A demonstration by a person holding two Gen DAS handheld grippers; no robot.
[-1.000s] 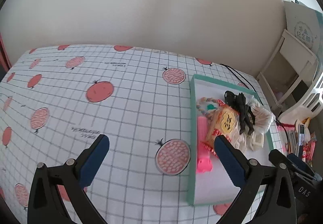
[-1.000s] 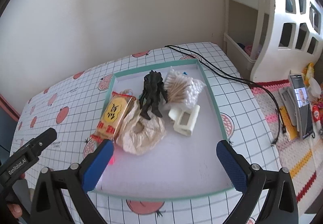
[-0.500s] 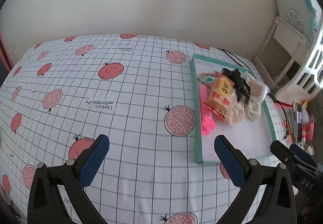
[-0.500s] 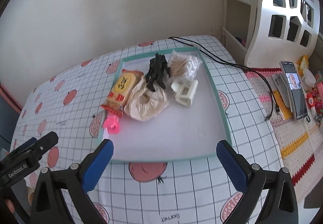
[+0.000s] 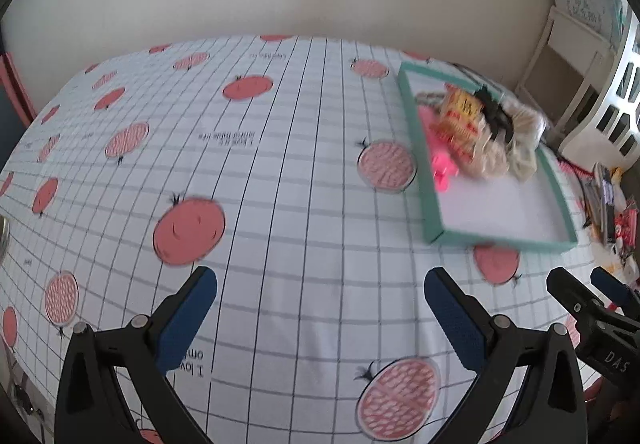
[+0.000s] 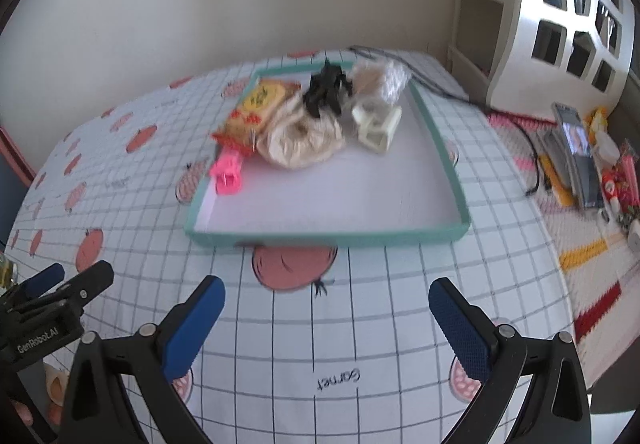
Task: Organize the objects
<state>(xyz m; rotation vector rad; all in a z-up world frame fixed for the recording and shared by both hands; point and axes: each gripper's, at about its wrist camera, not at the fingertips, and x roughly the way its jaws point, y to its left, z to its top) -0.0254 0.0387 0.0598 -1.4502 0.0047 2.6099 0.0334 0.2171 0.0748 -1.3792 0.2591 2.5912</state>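
I have both grippers up above the surface (image 6: 360,332), which wears a white checked cloth printed with red fruit. My left gripper (image 5: 320,318) has its jaws spread wide and holds nothing; in its view the blue pads frame bare cloth, and the right gripper's tip shows at about 4 o'clock. My right gripper (image 6: 326,318) is the same, jaws wide apart and empty, with the left gripper's black body poking in at 8 o'clock. The things I am sorting all sit in a shallow green tray (image 6: 328,238) with a white floor, lying flat on the cloth; from the right wrist it is straight ahead at 12 o'clock, from the left wrist it is off at 2 o'clock (image 5: 420,163). The items are crowded into the tray's far half. A yellow and red snack packet (image 6: 260,103) lies at the far left, touching a crumpled beige bundle (image 6: 300,135). A black figure (image 6: 326,89) rests on the far edge of that bundle. Just right of it is a clear bag of cotton swabs (image 6: 380,77), and in front of that a cream plastic piece (image 6: 378,125). A pink toy (image 6: 228,171) lies against the tray's left wall. The near half of the tray is bare. Both views are somewhat blurred. A black cable (image 6: 440,83) runs past the tray's far right corner.
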